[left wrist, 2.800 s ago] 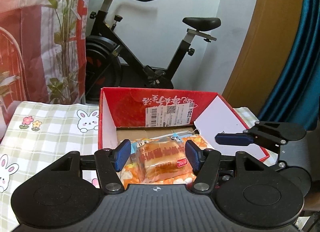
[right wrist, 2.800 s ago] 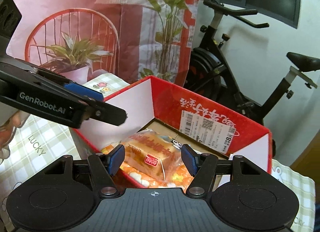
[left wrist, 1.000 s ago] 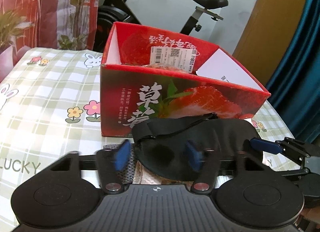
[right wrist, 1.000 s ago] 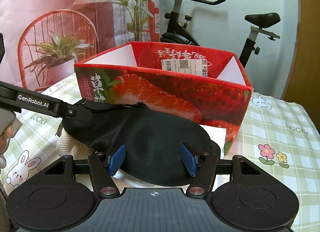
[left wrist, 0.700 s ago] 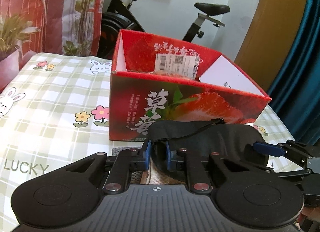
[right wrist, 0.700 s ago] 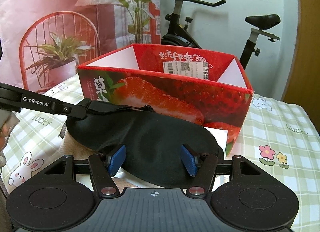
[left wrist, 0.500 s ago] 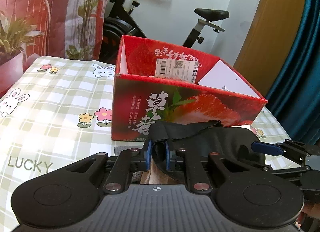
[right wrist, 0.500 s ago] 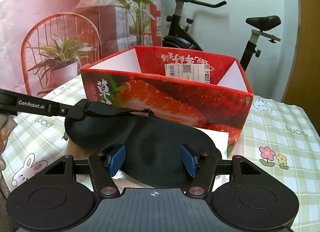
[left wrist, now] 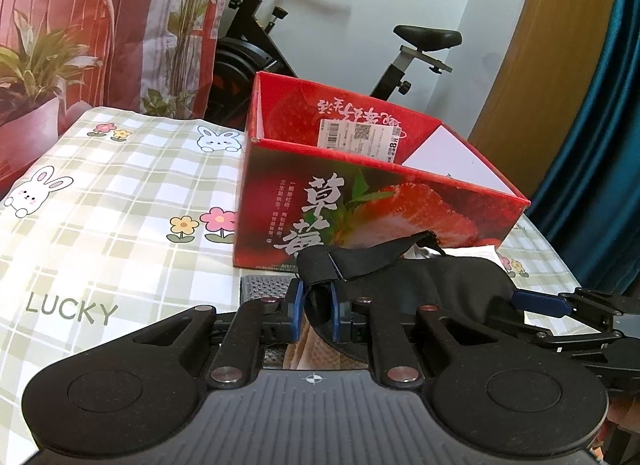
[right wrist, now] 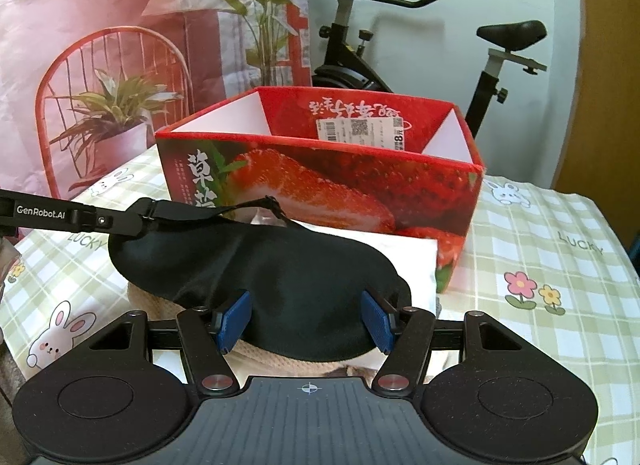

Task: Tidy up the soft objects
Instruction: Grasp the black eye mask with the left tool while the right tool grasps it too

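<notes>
Left wrist view is showing the left gripper (left wrist: 316, 311), open a second ago, now clenching the sleep mask (left wrist: 432, 285) by its end, lifting it before the strawberry box (left wrist: 360, 201), while the right gripper (right wrist: 306, 319) is waiting released around it.

A table under a green checked cloth (left wrist: 120, 193) printed with rabbits, flowers and the word LUCKY carries a red strawberry box (left wrist: 372, 205) at its far middle. Near the box lie a white paper (right wrist: 408, 257), a beige knitted piece (right wrist: 160, 305) and a grey knitted piece (left wrist: 264, 287).
</notes>
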The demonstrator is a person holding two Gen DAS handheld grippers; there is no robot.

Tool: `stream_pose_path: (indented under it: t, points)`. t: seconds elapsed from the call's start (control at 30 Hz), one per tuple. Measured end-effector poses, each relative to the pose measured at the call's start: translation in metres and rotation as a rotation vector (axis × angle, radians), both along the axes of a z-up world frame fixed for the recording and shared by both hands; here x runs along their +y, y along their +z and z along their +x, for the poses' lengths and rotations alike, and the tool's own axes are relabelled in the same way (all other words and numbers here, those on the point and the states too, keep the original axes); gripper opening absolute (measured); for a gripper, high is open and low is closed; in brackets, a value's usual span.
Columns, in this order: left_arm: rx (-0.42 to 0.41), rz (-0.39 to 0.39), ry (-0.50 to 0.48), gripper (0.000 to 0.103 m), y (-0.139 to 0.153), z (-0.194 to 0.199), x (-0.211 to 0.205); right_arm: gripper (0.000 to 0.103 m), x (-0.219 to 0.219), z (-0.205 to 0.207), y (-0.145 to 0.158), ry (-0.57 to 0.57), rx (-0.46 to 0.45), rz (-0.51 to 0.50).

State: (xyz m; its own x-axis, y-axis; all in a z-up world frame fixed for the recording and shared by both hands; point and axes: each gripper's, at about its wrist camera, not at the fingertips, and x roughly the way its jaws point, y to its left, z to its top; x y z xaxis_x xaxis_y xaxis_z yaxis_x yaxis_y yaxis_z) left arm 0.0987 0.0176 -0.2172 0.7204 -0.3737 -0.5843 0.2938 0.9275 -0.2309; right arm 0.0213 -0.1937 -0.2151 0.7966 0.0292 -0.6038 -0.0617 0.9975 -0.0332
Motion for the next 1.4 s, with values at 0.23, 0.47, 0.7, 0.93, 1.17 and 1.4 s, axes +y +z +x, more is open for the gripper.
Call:
stream_pose_path:
  t: [0.23,0.47,0.7,0.93,1.17,1.4]
  points:
    - [0.012,-0.009,0.003,0.015,-0.004,-0.003,0.002,0.058,-0.006,-0.008,-0.002,-0.021,0.004,0.018]
    - [0.011,-0.012,0.002,0.015,-0.006,-0.004,0.003,0.058,-0.009,-0.007,-0.007,-0.04,0.011,0.033]
    - [0.016,-0.023,0.007,0.015,-0.01,-0.006,0.005,0.06,-0.019,-0.004,-0.005,-0.094,-0.014,0.049]
    - [0.03,-0.027,0.007,0.015,-0.015,-0.005,0.005,0.06,-0.028,0.009,-0.014,-0.128,0.018,0.124]
    - [0.02,-0.027,0.005,0.015,-0.014,-0.006,0.006,0.038,-0.02,0.008,-0.009,-0.104,0.004,0.107]
    - [-0.022,-0.028,0.011,0.013,-0.004,-0.011,0.005,0.021,-0.023,-0.001,0.007,-0.101,-0.044,0.131]
